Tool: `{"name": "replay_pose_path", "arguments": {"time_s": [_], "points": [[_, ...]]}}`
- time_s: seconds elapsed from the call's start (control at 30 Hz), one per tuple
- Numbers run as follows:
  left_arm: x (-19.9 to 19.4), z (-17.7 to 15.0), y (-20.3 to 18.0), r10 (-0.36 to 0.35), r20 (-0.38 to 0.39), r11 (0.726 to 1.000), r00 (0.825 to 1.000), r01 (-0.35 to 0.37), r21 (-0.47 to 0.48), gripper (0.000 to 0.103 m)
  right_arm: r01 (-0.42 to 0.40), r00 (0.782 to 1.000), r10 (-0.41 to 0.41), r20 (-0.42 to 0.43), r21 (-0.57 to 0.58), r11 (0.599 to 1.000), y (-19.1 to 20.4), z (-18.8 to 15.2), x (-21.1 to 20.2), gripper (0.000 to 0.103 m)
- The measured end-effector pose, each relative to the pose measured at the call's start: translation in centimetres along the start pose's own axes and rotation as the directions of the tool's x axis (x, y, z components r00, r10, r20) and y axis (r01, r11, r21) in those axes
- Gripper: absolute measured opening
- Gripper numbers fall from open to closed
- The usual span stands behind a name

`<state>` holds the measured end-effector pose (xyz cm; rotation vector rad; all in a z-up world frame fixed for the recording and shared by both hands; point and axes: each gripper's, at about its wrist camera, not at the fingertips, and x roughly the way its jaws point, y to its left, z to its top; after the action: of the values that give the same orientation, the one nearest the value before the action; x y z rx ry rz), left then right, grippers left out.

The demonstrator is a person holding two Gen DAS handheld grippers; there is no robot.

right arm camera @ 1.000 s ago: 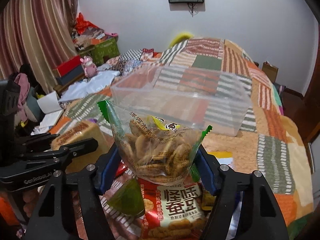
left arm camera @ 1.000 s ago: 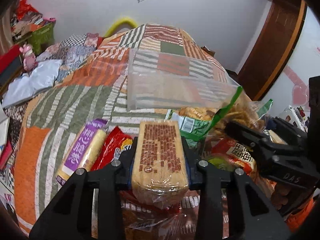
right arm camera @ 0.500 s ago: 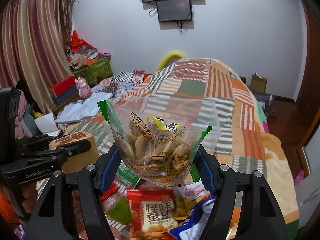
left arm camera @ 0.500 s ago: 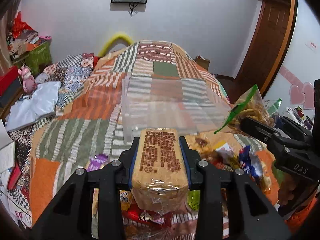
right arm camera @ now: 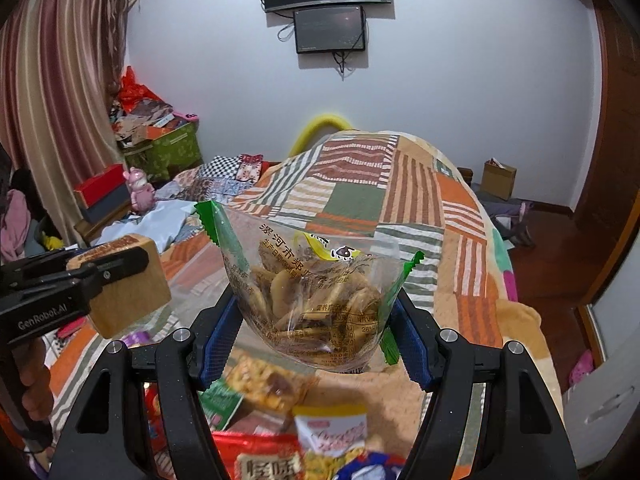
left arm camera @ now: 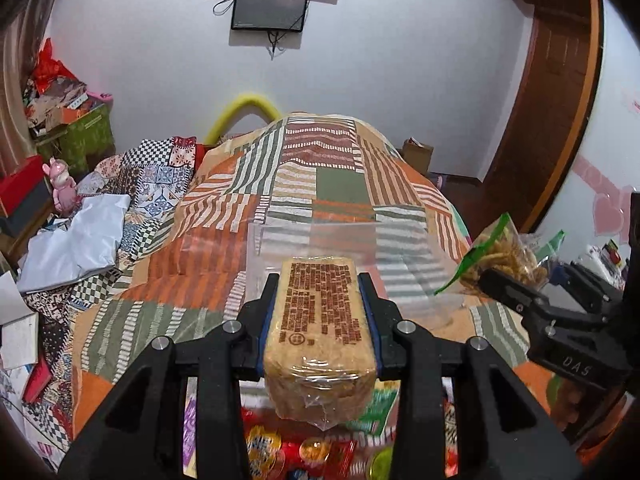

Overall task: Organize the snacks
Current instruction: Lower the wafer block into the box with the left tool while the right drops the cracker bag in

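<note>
Clear plastic is wrapping both held snacks. Left tool (left arm camera: 320,320) is clamping a tan wrapped cake bar (left arm camera: 322,336), its blue pads pressing both long sides; dense brown print is covering the bar's top face, too small to read. Right tool (right arm camera: 316,344) is clamping a transparent green-edged biscuit bag (right arm camera: 312,300) full of round biscuits, carrying red Chinese characters and a nutrition table that cannot be made out. "GenRobot.AI" is showing on the left tool's body in the right wrist view; "DAS" is showing on the right tool's body (left arm camera: 568,332) in the left wrist view. Both snacks are hanging above a patchwork bedspread (left arm camera: 344,184) in orange, green and brown stripes. Lying on the bed just beyond the bar is a clear plastic box (left arm camera: 320,248). Beneath the tools, loose snack packets (right arm camera: 260,464) are lying in a blurred heap, one red pack bearing large white Chinese characters. Against the far wall, two dark screens (right arm camera: 330,28) are hanging, a pink toy figure (left arm camera: 64,192) is standing at left, and a cardboard box (right arm camera: 498,180) is sitting on the floor.
</note>
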<state>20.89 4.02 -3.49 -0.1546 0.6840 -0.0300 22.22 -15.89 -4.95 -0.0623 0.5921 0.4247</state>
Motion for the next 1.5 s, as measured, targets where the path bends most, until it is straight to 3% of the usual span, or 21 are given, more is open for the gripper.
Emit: {"name": "replay_pose_path", "arguments": {"time_s": [0.77, 1.3, 1.43, 1.5], "points": [[11.5, 2.0, -0.4, 0.030, -0.145, 0.999, 0.989, -0.027, 0.026, 0.036, 0.017, 0.986, -0.015, -0.166, 0.014, 1.000, -1.8, 0.7, 8.2, 0.067], [14.6, 1.4, 0.1, 0.047, -0.201, 0.999, 0.978, -0.042, 0.030, 0.036, -0.038, 0.951, 0.037, -0.308, 0.001, 0.999, -0.6, -0.4, 12.1, 0.068], [15.8, 0.5, 0.5, 0.056, -0.265, 0.998, 0.962, -0.052, 0.024, 0.036, -0.042, 0.946, 0.042, -0.321, 0.006, 0.999, -0.7, -0.4, 12.4, 0.070], [15.8, 0.0, 0.7, 0.074, -0.257, 0.997, 0.964, -0.067, 0.035, 0.036, -0.047, 0.945, 0.050, -0.323, 0.017, 0.999, -0.9, -0.4, 12.4, 0.071]]}}
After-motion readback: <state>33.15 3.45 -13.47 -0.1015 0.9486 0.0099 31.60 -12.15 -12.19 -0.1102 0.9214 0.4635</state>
